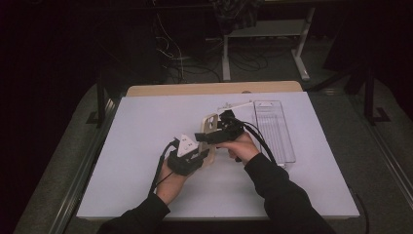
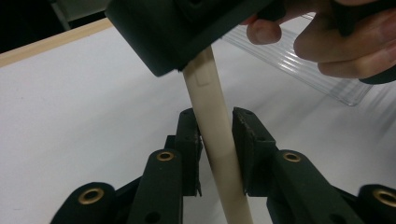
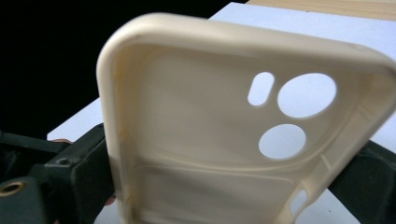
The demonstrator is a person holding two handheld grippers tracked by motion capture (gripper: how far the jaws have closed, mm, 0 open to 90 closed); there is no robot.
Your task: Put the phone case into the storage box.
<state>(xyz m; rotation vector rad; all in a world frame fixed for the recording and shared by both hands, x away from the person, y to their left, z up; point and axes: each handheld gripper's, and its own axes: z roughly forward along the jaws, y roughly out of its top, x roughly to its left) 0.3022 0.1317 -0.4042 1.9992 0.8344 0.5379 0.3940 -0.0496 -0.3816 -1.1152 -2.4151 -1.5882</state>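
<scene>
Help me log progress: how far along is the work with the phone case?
Done: the case is lifted off the table. In hand: the right gripper clamps it, while the left gripper has its jaws around the case's edge, with a gap on one side. Left: probably setting it in the clear tray, which looks empty at the right.

No legible text — labels, numbers, none

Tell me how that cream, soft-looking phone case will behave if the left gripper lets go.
The cream phone case looks thin-walled and hollow, so probably light and bendy. Its smooth skin may slip. With the left gripper barely gripping its edge, it would likely sag from the right gripper.
</scene>
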